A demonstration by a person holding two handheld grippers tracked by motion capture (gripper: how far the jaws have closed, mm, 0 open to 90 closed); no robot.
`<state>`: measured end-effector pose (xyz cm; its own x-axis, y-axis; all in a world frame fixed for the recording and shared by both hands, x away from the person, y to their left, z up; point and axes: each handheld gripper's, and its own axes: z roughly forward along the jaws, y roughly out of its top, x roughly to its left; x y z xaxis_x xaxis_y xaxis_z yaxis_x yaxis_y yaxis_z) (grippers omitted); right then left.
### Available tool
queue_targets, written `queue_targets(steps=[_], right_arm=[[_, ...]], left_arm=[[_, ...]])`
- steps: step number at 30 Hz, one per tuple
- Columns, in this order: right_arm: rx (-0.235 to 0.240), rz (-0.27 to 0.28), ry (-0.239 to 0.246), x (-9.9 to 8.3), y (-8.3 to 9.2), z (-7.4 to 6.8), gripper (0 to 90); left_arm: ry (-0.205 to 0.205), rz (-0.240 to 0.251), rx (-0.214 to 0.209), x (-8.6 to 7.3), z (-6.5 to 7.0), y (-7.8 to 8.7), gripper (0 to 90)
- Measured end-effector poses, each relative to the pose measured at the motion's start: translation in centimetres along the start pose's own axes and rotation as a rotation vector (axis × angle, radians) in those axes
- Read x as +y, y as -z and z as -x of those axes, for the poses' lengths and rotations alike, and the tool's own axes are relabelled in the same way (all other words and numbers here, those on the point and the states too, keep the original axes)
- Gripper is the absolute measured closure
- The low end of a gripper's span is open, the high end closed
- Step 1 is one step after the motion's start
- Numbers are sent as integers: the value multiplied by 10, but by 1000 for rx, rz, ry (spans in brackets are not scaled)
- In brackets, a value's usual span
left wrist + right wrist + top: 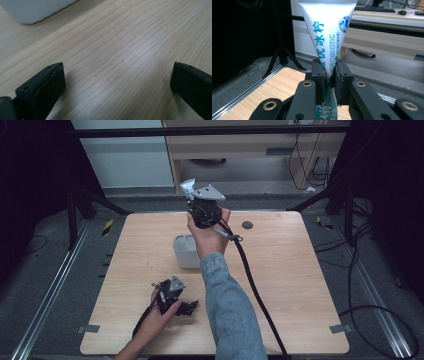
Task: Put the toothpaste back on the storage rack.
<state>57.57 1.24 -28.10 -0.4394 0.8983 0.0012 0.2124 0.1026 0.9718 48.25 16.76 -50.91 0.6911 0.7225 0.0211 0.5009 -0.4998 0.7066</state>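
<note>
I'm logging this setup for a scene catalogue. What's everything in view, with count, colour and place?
toothpaste tube: one, white with blue print, clamped between the right gripper's jaws, held up past the table's far edge
container: one, white-grey, rectangular, near the table's middle, partly behind the right forearm
round disc: one, dark, on the far part of the table
table: one, light wood
desk: one, pale wood, beyond the table
right gripper: one, black, shut on the tube
left gripper: one, black, jaws open, low over the near left tabletop
forearms: two, the right in a denim sleeve
</note>
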Motion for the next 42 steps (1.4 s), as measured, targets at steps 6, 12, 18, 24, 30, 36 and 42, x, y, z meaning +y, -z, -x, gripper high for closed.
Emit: queue_targets(steps=[6,12,18,24,30,36,42], right_arm=[[12,2,-9,-5,-5,-3,800],[11,-7,-3,-14,-12,-3,799],[5,-23,-14,-28,-21,0,799],[6,-39,-28,-39,-29,0,799],[14,-54,-32,-46,-32,-1,799],[10,-61,-36,-48,-32,1,799],[6,-72,-40,-53,-35,3,799]], left_arm=[[-1,1,1,0,0,0,0],[3,4,1,0,0,0,0],[4,5,1,0,0,0,0],[2,4,2,0,0,0,0],[3,4,2,0,0,0,0],[2,4,2,0,0,0,0],[-1,2,2,0,0,0,0]])
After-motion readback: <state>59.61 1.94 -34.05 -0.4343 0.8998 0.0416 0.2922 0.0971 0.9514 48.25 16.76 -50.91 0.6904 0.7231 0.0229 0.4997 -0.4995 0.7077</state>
